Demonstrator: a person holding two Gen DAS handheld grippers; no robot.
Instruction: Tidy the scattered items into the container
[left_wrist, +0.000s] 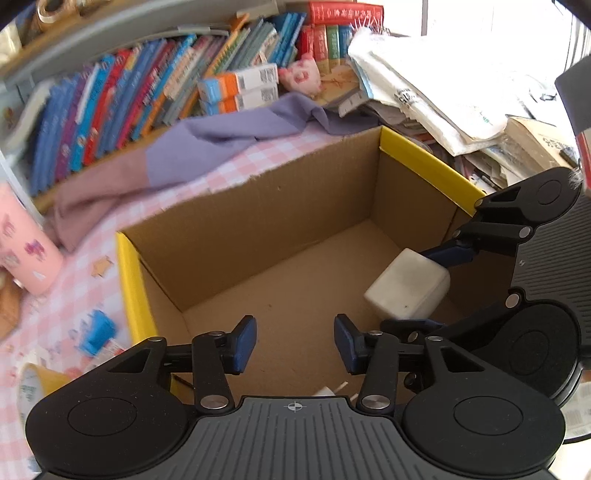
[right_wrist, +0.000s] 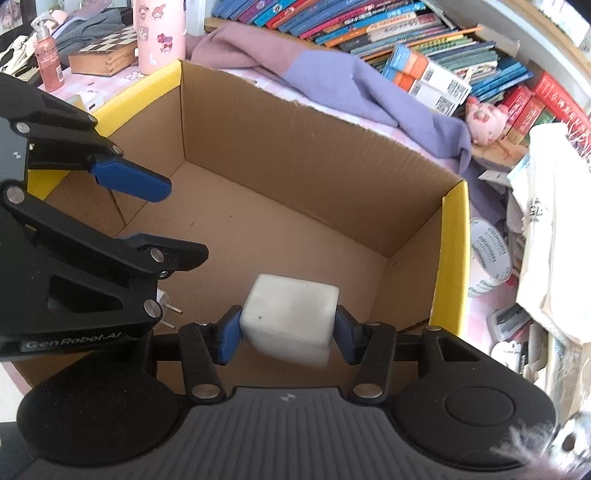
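Note:
An open cardboard box with yellow end flaps (left_wrist: 258, 221) (right_wrist: 295, 155) sits on a pink checked cloth. My right gripper (right_wrist: 288, 332) is shut on a white block-shaped charger (right_wrist: 291, 314), held low inside the box; it also shows in the left wrist view (left_wrist: 406, 284). My left gripper (left_wrist: 295, 347) is open and empty above the box floor, and shows at the left of the right wrist view (right_wrist: 147, 218). A small white plug with metal prongs (left_wrist: 332, 389) (right_wrist: 166, 301) lies on the box floor under the left gripper.
A purple and mauve cloth (left_wrist: 221, 140) lies behind the box, before a row of books (left_wrist: 129, 96). A pink cup (left_wrist: 22, 251), a blue item (left_wrist: 98, 332), a tape roll (right_wrist: 489, 254) and stacked papers (left_wrist: 424, 88) surround the box.

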